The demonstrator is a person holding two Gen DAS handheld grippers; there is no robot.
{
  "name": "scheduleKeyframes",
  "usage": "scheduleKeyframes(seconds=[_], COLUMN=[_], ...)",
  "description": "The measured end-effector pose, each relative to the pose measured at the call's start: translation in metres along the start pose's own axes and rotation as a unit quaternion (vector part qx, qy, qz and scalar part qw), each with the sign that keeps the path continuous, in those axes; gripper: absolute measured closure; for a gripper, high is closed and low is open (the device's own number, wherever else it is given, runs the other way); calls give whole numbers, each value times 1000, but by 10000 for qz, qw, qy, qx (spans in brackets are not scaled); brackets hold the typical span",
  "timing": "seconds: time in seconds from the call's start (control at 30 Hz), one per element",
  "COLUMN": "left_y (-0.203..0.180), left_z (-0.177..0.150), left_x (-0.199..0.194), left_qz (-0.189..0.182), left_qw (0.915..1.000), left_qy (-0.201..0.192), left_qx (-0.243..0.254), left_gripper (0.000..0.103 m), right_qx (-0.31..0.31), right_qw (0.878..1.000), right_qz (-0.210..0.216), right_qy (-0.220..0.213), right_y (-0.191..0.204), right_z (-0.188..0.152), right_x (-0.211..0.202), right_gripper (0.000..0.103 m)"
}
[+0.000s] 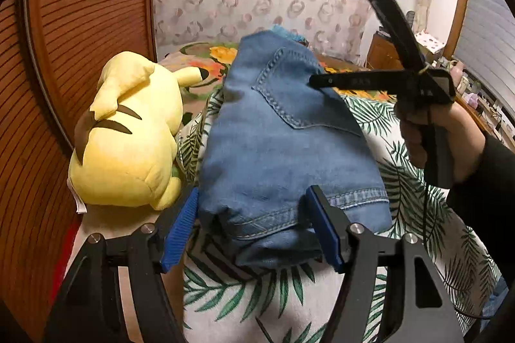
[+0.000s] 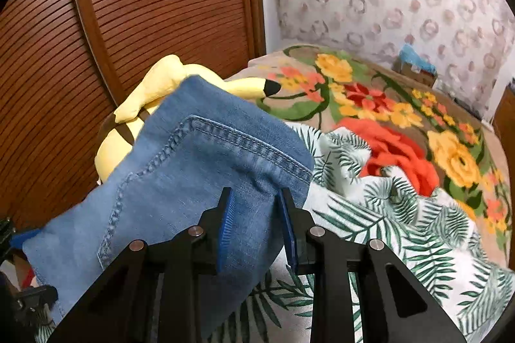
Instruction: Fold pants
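Note:
The blue jeans point(image 1: 273, 149) lie folded into a thick packet on the leaf-print sheet point(image 1: 257, 304), back pocket up. My left gripper point(image 1: 254, 198) is open, its blue pads standing wide on either side of the packet's near end without pressing it. In the left wrist view a hand point(image 1: 418, 143) holds the right gripper, and one of its black fingers point(image 1: 347, 82) reaches the packet's far right edge. In the right wrist view my right gripper point(image 2: 256, 193) hangs over a corner of the jeans point(image 2: 180, 182), jaws a little apart, denim below the gap and no visible pinch.
A yellow plush toy point(image 1: 128, 133) lies against the left side of the jeans, next to a slatted wooden door point(image 1: 80, 21). A floral blanket point(image 2: 386, 117) covers the bed beyond the sheet. A small box point(image 2: 415, 69) sits by the patterned wall.

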State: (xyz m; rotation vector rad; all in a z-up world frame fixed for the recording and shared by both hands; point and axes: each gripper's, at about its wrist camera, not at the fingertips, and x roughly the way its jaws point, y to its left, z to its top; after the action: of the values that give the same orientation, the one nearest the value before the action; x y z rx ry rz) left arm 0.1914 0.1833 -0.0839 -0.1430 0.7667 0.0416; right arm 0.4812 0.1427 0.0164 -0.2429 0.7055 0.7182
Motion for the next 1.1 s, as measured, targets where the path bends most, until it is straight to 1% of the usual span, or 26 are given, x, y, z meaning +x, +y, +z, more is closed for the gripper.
scheduleKeyframes(seconds=[0.03, 0.1, 0.23, 0.3, 0.33, 0.47, 0.7, 0.77, 0.83, 0.87, 0.9, 1.0, 1.1], left_y=[-1, -4, -13, -19, -21, -33, -66, -75, -85, -89, -96, -111, -124], left_z=[-1, -1, 1, 2, 2, 3, 1, -1, -3, -4, -5, -8, -10], left_x=[-2, -7, -25, -35, -39, -61, -94, -102, -109, -112, -116, -127, -137], left_qz=[35, 66, 138, 180, 198, 163, -12, -109, -223, -259, -292, -228, -308], left_qw=[10000, 10000, 9997, 9993, 9991, 9984, 9966, 9962, 9954, 9951, 9945, 9931, 9915], left_qy=[-18, -60, -216, -315, -353, -516, -735, -761, -801, -820, -848, -952, -1031], left_qx=[13, 22, 64, 99, 108, 166, 368, 416, 467, 492, 532, 647, 734], left_gripper=[34, 34, 34, 34, 34, 34, 34, 30, 20, 18, 13, 4, 3], right_qx=[48, 114, 1, -37, -51, -54, 54, 120, 191, 223, 258, 371, 436], right_qw=[10000, 9999, 9997, 9993, 9990, 9980, 9960, 9951, 9940, 9936, 9931, 9921, 9898], right_qz=[22, 42, -13, 53, 52, 101, 18, -12, -114, -163, -210, -341, -451], right_qy=[1, -55, -245, -380, -438, -622, -895, -979, -1069, -1099, -1120, -1153, -1283], right_y=[-3, -3, 4, 10, 12, 19, 26, 28, 27, 27, 26, 27, 34], right_z=[6, 7, -6, -16, -28, -51, -105, -122, -138, -144, -151, -171, -190], right_x=[-4, -15, -56, -81, -91, -131, -196, -217, -234, -242, -249, -271, -300], right_gripper=[75, 75, 75, 75, 75, 75, 75, 75, 75, 75, 74, 74, 73])
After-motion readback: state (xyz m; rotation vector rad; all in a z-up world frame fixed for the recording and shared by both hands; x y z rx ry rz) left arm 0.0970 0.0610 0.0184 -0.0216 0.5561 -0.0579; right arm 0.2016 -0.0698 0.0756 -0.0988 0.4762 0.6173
